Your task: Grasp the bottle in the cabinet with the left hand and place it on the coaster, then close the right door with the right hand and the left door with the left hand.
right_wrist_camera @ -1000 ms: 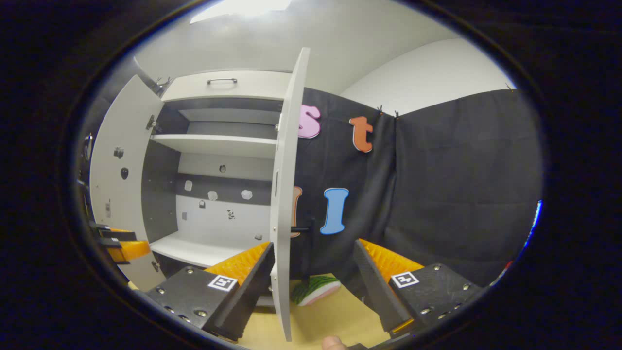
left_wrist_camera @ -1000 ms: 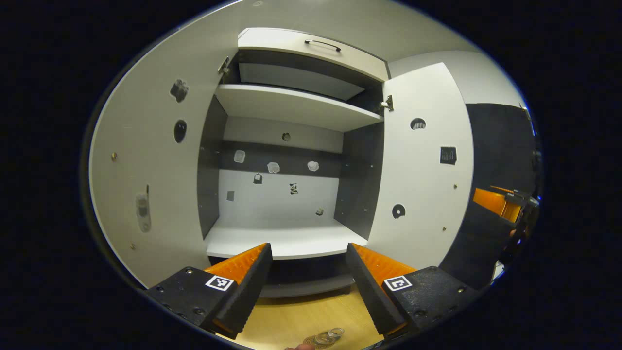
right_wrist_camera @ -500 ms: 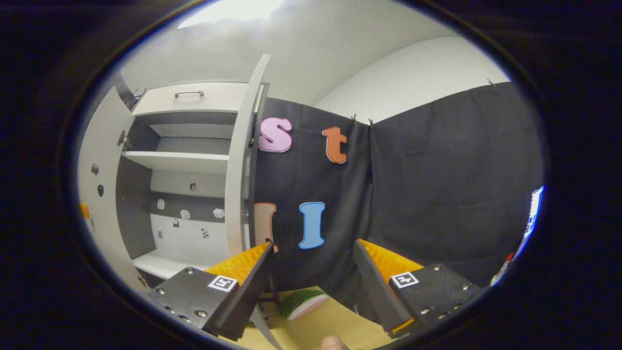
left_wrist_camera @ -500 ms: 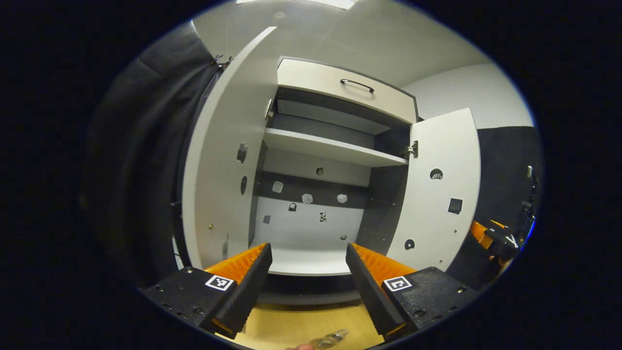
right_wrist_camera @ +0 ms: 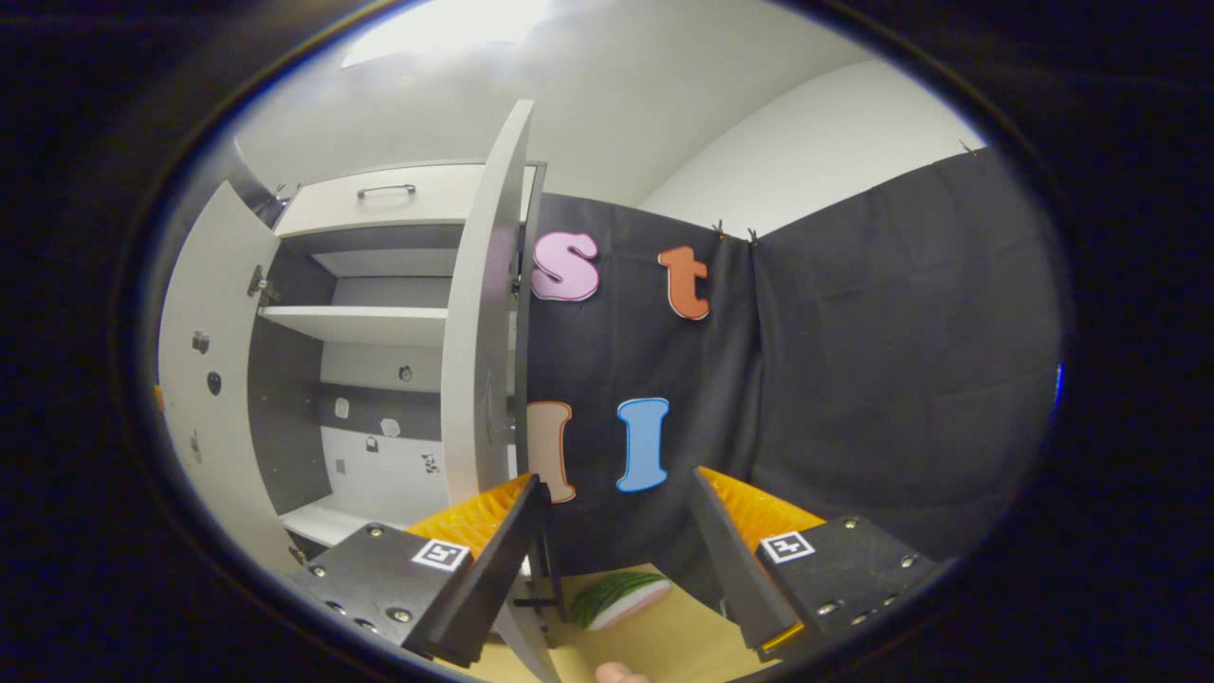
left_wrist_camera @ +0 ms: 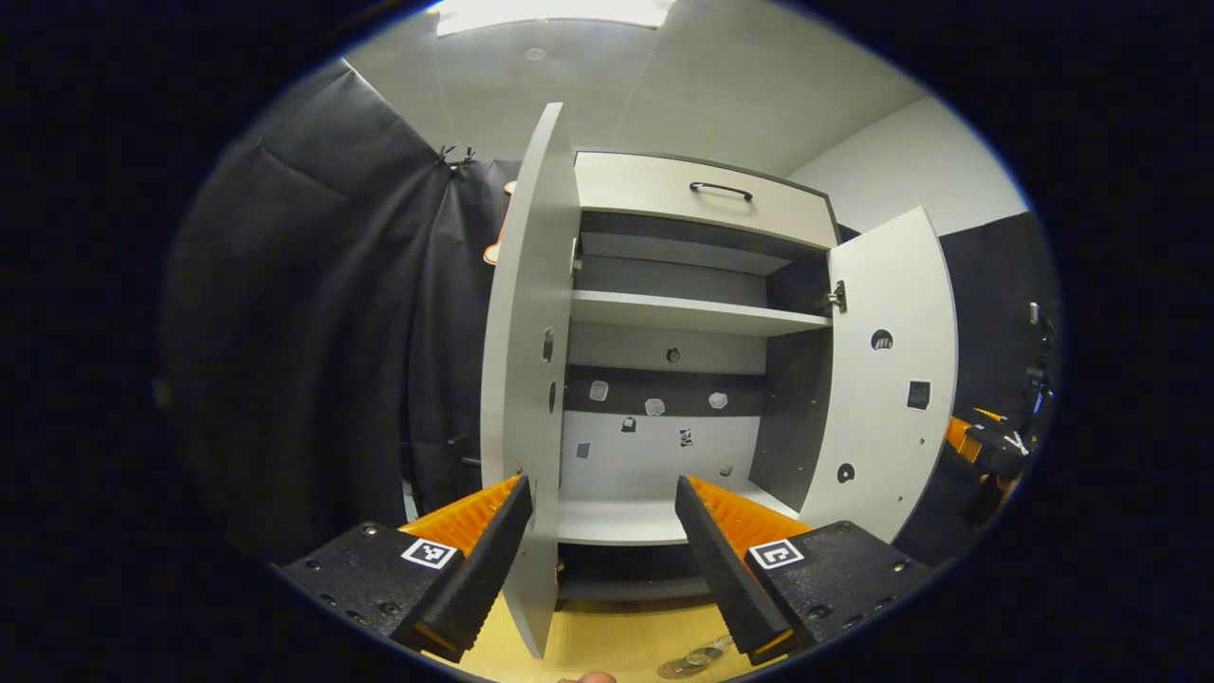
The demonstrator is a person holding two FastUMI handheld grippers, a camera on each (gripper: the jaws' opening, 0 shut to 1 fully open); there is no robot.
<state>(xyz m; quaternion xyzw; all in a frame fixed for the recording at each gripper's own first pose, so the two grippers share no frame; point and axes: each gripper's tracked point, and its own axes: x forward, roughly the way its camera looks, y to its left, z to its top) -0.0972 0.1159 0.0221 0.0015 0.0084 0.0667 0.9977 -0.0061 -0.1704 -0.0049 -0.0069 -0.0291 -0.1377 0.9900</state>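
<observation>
The white cabinet (left_wrist_camera: 707, 199) stands with both doors open and its shelves bare. In the left gripper view the left door (left_wrist_camera: 526, 332) shows nearly edge-on, its lower edge between the fingers of my open left gripper (left_wrist_camera: 597, 560). At the bottom edge, a clear bottle (left_wrist_camera: 704, 655) sits on a round coaster (left_wrist_camera: 675, 670) on the wooden table. The right door (left_wrist_camera: 887, 379) stands wide open. In the right gripper view that right door (right_wrist_camera: 479, 332) stands just left of my open right gripper (right_wrist_camera: 616, 560), whose left finger (right_wrist_camera: 493, 579) is close to the door's lower edge.
A toy watermelon slice (right_wrist_camera: 621, 599) lies on the wooden table (right_wrist_camera: 664, 636) between the right gripper's fingers. Black cloth walls close in both sides of the cabinet. The other gripper (left_wrist_camera: 986, 446) shows beyond the right door at the far right of the left gripper view.
The left gripper has swung left, so the left door now shows edge-on between its fingers. The right gripper has shifted to the outer side of the right door. Both doors remain open.
</observation>
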